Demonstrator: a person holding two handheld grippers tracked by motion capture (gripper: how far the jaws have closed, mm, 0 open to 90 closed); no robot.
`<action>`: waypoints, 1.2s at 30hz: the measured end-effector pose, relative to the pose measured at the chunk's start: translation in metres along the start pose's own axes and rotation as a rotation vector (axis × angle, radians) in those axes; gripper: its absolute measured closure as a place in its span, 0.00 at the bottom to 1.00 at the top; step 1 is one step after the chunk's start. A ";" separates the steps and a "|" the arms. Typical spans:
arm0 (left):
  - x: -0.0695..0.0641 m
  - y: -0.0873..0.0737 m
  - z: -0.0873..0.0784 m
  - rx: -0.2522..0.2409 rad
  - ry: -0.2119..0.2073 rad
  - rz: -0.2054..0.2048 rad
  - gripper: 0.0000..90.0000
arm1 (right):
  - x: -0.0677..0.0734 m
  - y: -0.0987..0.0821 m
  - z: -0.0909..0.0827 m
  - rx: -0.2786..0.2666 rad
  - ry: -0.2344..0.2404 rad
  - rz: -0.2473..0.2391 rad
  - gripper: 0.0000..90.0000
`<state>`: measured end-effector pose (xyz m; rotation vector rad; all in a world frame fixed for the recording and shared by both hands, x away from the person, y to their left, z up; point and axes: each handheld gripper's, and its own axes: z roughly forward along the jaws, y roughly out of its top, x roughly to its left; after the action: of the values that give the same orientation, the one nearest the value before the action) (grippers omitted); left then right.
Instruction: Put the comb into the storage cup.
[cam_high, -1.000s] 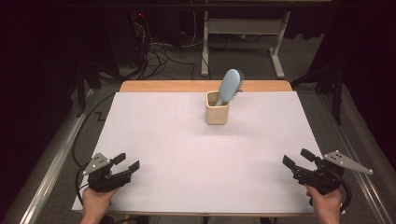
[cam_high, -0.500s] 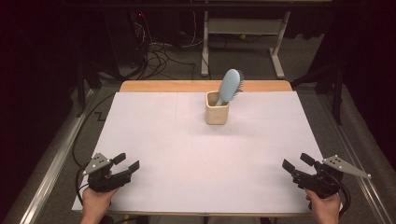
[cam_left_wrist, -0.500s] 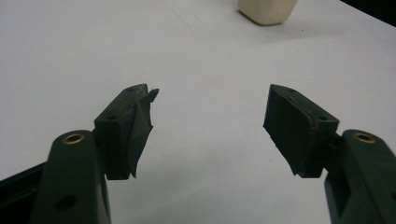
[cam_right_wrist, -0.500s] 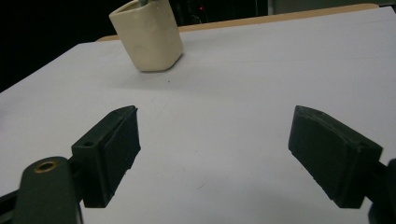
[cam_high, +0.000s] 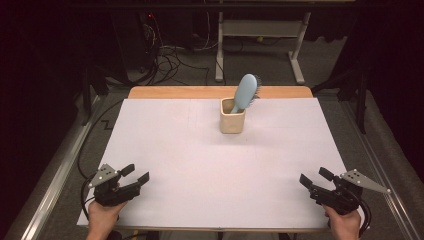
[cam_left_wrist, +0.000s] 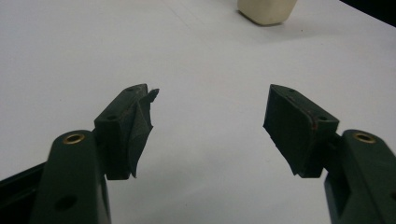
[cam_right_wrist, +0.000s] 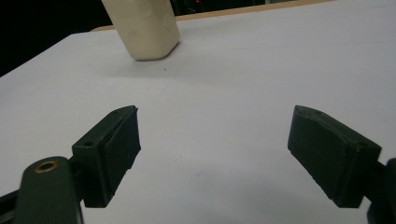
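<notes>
A cream square cup (cam_high: 232, 121) stands on the white table sheet (cam_high: 210, 170) toward the far middle, with a light blue hairbrush (cam_high: 245, 91) leaning in it, head up. The cup's base (cam_left_wrist: 266, 10) shows far off in the left gripper view, and the cup (cam_right_wrist: 142, 28) sits tilted at upper left in the right gripper view. My left gripper (cam_high: 136, 174) rests at the near left corner, jaws open and empty (cam_left_wrist: 210, 112). At the near right corner my right gripper (cam_high: 315, 177) is open with nothing between its jaws (cam_right_wrist: 215, 140).
A wooden table edge (cam_high: 220, 92) runs along the far side of the sheet. Beyond it are cables on the floor (cam_high: 170, 55) and a white desk frame (cam_high: 260, 30). Metal rails (cam_high: 55, 170) flank the table on both sides.
The right gripper has shifted slightly nearer the front edge. The left gripper, cup and brush have not moved.
</notes>
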<state>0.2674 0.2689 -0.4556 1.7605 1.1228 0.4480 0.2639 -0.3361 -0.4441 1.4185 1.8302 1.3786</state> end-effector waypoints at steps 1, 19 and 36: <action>0.000 0.000 0.000 0.001 -0.001 0.003 0.36 | 0.000 -0.001 0.000 -0.002 0.002 0.003 0.20; 0.000 0.000 0.000 0.000 -0.001 0.002 0.36 | 0.002 -0.011 0.001 0.002 -0.007 -0.010 0.20; 0.000 0.000 0.000 0.001 -0.001 0.002 0.36 | 0.006 -0.020 0.000 0.014 -0.015 -0.034 0.20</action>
<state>0.2670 0.2688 -0.4556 1.7626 1.1208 0.4475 0.2526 -0.3303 -0.4610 1.3941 1.8502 1.3375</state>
